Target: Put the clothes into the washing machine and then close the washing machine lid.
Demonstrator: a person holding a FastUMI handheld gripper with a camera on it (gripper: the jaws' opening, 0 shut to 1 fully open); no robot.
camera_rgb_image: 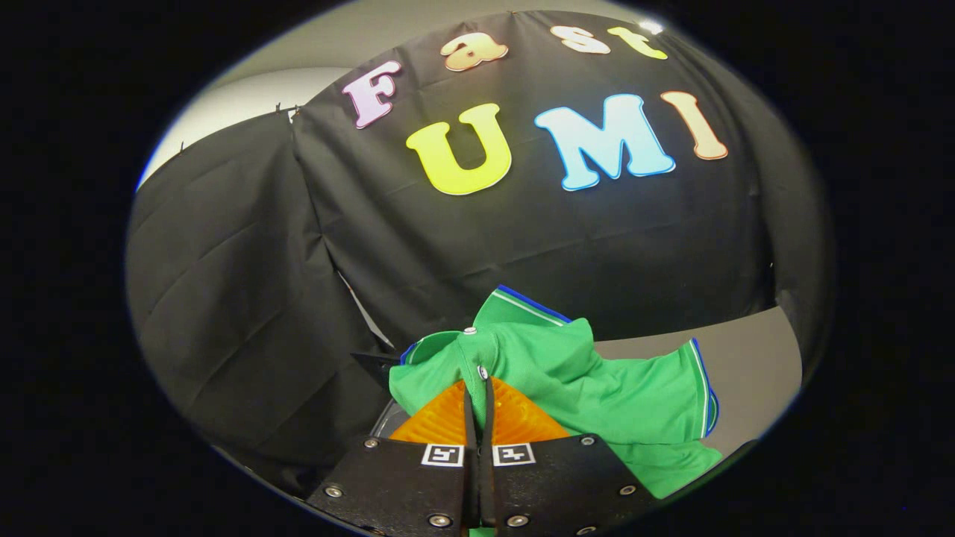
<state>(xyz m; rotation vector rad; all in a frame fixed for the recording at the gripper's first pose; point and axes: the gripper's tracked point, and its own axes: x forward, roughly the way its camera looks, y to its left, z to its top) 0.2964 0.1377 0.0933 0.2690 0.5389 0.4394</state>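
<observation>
My gripper (477, 384) is clamped on the green shirt (567, 388), fingers pressed together with fabric pinched at their tips. The shirt hangs bunched ahead of and beside my fingers, above the grey worktop (746, 365) beyond.

No readable text; two square coded markers (477, 454) on gripper (478, 388) mount.
</observation>
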